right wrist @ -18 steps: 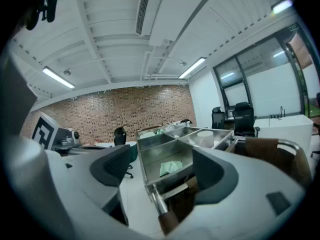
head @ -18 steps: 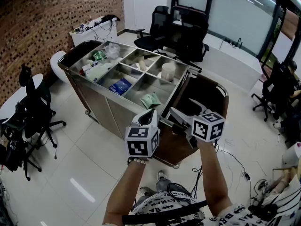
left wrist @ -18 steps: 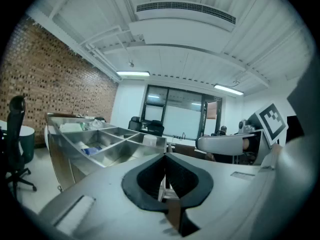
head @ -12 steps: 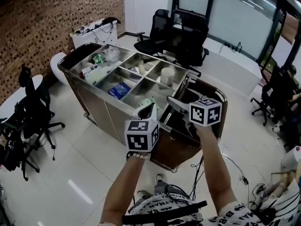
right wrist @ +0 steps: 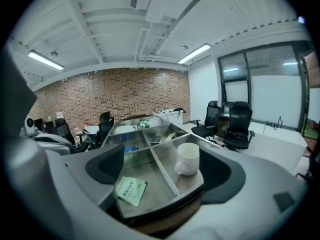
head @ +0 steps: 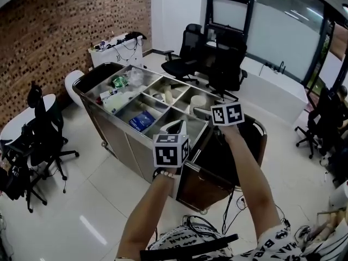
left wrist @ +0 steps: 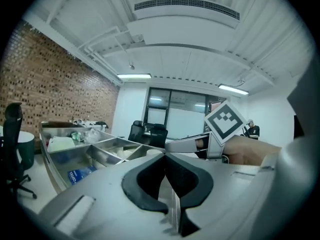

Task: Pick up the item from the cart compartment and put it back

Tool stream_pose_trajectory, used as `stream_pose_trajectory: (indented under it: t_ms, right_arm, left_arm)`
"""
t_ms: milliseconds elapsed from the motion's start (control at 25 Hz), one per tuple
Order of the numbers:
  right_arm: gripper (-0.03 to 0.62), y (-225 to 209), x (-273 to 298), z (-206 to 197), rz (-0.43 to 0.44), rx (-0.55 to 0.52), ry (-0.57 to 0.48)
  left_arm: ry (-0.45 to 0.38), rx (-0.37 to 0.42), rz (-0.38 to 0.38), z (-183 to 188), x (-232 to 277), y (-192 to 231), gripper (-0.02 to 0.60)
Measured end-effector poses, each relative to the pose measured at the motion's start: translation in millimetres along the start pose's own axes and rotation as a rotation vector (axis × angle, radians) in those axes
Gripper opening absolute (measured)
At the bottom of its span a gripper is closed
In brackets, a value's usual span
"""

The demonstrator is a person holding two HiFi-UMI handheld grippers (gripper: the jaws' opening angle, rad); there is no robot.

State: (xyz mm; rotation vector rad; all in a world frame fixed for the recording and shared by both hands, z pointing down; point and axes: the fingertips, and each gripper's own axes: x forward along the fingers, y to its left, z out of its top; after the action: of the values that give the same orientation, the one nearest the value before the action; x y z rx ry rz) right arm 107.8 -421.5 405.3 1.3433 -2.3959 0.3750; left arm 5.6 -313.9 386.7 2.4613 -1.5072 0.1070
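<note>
The steel cart (head: 129,139) has several open compartments. In the right gripper view a green packet (right wrist: 131,190) lies flat in the nearest compartment, with a white cup (right wrist: 188,158) in the one to its right. My right gripper (right wrist: 162,171) (head: 197,111) is open, hovering above the cart's near corner with nothing between its pads. My left gripper (head: 175,125) (left wrist: 165,156) is shut and empty, held at the cart's near edge, and it hides the green packet in the head view. The cup (head: 198,100) shows beyond the right gripper.
A blue packet (head: 142,119) lies in a middle compartment, and green and white items (head: 119,81) fill the far ones. A brown curved seat (head: 217,173) adjoins the cart on the right. Black office chairs (head: 43,129) (head: 217,64) stand left and behind.
Both grippers have risen and moved forward toward the cart. The right one now reaches over the cart's near corner. The left one now covers the green packet in the head view.
</note>
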Motion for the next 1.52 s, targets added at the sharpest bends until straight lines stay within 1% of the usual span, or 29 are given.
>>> stream_pose_trajectory:
  t_ms: [200, 240, 320, 480, 640, 720, 920, 1000, 1120, 1360, 1520]
  right_arm:
    - [0.491, -41, 45, -9, -0.058, -0.002, 0.117]
    - [0.501, -46, 53, -12, -0.060, -0.002, 0.134]
    - [0.547, -53, 68, -18, -0.061, 0.002, 0.163]
    - [0.549, -65, 91, -34, -0.070, 0.015, 0.244]
    - [0.551, -79, 110, -28, -0.097, -0.037, 0.345]
    - [0.551, -83, 120, -25, -0.094, -0.036, 0.388]
    - [0.551, -85, 139, -39, -0.076, -0.019, 0.484]
    - [0.551, -89, 146, -43, -0.082, -0.022, 0.514]
    - [0.551, -96, 157, -49, -0.098, -0.058, 0.551]
    - [0.541, -98, 169, -57, -0.100, -0.098, 0.614]
    - [0.519, -95, 169, -65, -0.083, -0.086, 0.655]
  left_arm:
    - [0.020, 0.019, -0.012, 0, 24, 8, 0.002]
    - [0.029, 0.020, -0.013, -1, 29, 11, 0.002]
    - [0.047, 0.017, -0.014, -2, 39, 16, 0.002]
    - [0.095, 0.002, -0.008, -7, 56, 26, 0.002]
    - [0.134, -0.014, -0.012, -9, 72, 30, 0.002]
    - [0.143, -0.029, -0.015, -7, 78, 33, 0.002]
    - [0.181, -0.055, -0.014, -10, 87, 40, 0.002]
    - [0.183, -0.065, -0.009, -9, 89, 44, 0.002]
    - [0.179, -0.071, -0.004, -9, 92, 49, 0.002]
    - [0.178, -0.101, 0.004, -18, 91, 57, 0.002]
    - [0.171, -0.117, 0.007, -19, 91, 60, 0.002]
